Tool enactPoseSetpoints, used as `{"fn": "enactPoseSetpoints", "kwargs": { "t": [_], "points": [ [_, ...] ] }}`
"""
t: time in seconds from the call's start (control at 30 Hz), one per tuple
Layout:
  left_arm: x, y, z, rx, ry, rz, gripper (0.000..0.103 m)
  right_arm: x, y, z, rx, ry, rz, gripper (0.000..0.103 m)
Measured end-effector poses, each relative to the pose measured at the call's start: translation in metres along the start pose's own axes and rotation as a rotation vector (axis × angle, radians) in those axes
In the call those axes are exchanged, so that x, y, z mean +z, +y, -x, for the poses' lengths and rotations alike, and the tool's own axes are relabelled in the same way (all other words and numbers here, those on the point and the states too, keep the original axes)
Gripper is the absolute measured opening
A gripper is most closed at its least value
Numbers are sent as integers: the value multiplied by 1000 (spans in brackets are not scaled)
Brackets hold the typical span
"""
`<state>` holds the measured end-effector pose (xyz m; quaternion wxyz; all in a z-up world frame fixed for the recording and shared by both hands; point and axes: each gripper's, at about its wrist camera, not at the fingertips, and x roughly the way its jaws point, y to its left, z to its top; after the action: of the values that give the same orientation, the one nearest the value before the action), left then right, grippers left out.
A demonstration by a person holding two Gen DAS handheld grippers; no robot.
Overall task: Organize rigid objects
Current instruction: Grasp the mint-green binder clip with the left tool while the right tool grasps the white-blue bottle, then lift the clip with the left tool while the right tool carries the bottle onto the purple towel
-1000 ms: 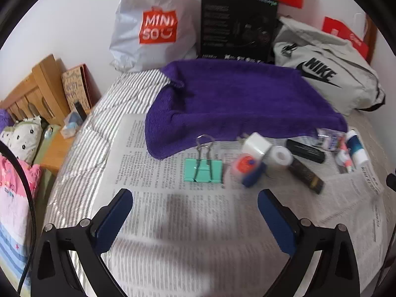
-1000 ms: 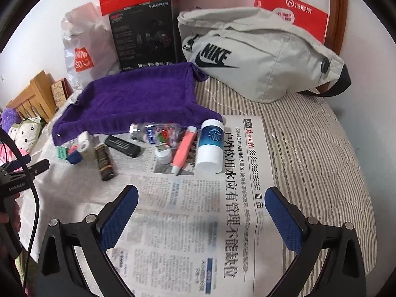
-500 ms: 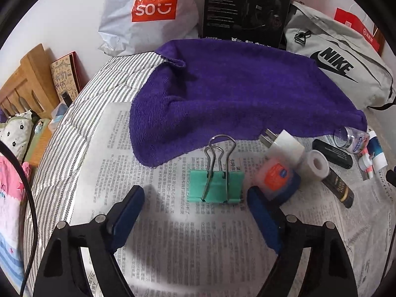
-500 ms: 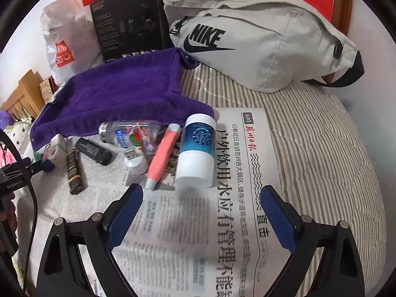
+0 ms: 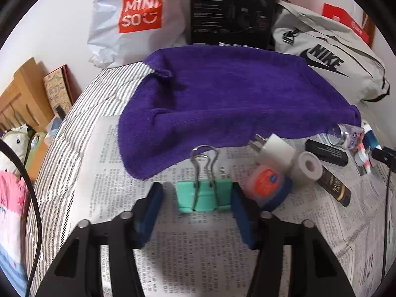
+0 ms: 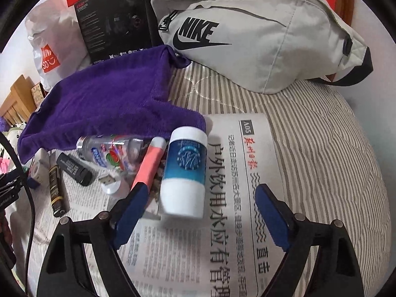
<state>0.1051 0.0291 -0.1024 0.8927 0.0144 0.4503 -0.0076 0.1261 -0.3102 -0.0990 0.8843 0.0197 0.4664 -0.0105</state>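
A mint green binder clip (image 5: 204,195) lies on the newspaper (image 5: 198,247) on the bed. My left gripper (image 5: 196,198) straddles it, jaws narrowed; the right finger touches the clip's side, the left finger stands a little off it. A small round tin with an orange lid (image 5: 267,189), a white charger plug (image 5: 274,148) and a white tape roll (image 5: 309,167) lie just right of the clip. My right gripper (image 6: 200,200) is open around the base of a blue-and-white bottle (image 6: 185,170) lying on the newspaper (image 6: 222,247), without touching it. A pink tube (image 6: 149,163) lies against its left finger.
A purple towel (image 5: 222,94) lies behind the objects. A clear plastic bottle (image 6: 111,153), black sticks (image 6: 74,169) and a USB plug (image 6: 109,180) lie left of the blue bottle. A grey Nike bag (image 6: 259,39), a black box (image 6: 113,17) and a Miniso bag (image 5: 138,17) stand at the back.
Both grippers moved forward. The left one narrowed its jaws around the binder clip. The right one came up around the blue-and-white bottle and stayed open.
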Motion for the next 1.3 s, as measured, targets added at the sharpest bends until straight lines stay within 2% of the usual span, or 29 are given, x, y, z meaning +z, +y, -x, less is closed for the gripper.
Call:
{"fn": "enactPoseSetpoints", "kwargs": {
  "t": [0.1,0.3,0.5,0.67,0.73,1.0,1.3],
  "points": [
    [0,-2,1,-11,0,-9,41,5,-1,-8,-5,15,2,81],
    [-1,-3,1,-9,-14,-9,40,11,0,-20,6,32,-4,73],
    [-3,-2,1,-17,-32,-13,40,14,7,-25,-26,19,29,62],
    [-2,-1,1,-21,-30,-11,40,15,11,-24,-7,10,59,42],
    [-2,-2,1,-20,-28,-19,40,15,12,-23,-3,13,75,37],
    [-4,1,7,-23,-14,-19,39,9,6,-16,18,25,80,36],
    [0,8,26,-15,-35,-7,39,7,8,6,47,2,94,36]
  ]
}}
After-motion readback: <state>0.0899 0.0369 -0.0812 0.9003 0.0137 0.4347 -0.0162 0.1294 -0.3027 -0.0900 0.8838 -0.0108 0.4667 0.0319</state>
